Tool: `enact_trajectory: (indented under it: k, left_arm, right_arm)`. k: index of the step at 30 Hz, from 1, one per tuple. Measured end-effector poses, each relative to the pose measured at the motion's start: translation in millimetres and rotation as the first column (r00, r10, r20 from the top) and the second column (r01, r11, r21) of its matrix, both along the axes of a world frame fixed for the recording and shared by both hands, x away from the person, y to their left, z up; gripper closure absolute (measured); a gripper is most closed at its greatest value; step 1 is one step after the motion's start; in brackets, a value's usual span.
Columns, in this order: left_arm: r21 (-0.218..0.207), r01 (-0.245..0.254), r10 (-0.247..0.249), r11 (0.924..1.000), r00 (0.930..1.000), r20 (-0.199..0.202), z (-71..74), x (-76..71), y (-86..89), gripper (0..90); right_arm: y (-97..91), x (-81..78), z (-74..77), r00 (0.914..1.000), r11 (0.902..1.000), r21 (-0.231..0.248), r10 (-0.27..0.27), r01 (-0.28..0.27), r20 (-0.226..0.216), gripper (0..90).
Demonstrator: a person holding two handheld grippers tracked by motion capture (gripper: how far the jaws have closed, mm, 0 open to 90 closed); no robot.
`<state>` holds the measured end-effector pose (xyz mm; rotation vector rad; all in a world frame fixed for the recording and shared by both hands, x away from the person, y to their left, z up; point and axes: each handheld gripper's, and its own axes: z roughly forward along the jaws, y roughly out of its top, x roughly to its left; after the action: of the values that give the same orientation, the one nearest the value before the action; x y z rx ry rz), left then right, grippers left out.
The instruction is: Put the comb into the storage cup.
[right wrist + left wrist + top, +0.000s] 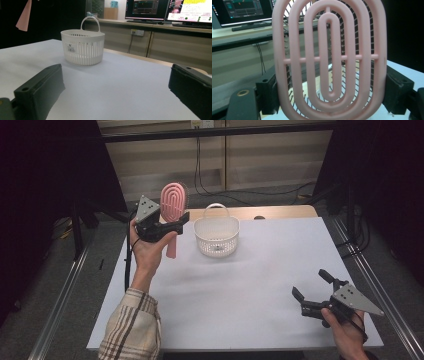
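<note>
Upright above the table's [250,285] far left corner, a pink brush [173,202] is clamped between the jaws of the left gripper [175,224], just left of a white basket [216,236] whose handle is raised. Nothing is seen between brush and basket, though the brush's handle end is possibly blocked by the hand. Well apart, near the right edge, the right gripper [311,284] is held wide and empty, pointed toward the basket.

White-covered table [260,285] under even indoor light, on grey floor [100,265]. Black curtains [45,165] at far left and right. Beige panelled wall [270,155] beyond, with black cables [200,170] hanging down. Lit monitors [147,8] on a long far counter [175,27].
</note>
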<state>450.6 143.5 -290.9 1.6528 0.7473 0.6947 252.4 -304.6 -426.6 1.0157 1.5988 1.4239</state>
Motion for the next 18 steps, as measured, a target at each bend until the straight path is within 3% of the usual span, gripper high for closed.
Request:
enact_trajectory:
  k: [18]
  left_arm:
    - [-0.039,0.025,-0.025,0.9989,0.9997,-0.002,12.2,9.4,-18.4,19.4]
  right_arm:
    - [0.1,0.1,-0.3,1.0000,1.0000,-0.002,0.008,-0.008,-0.002,0.0]
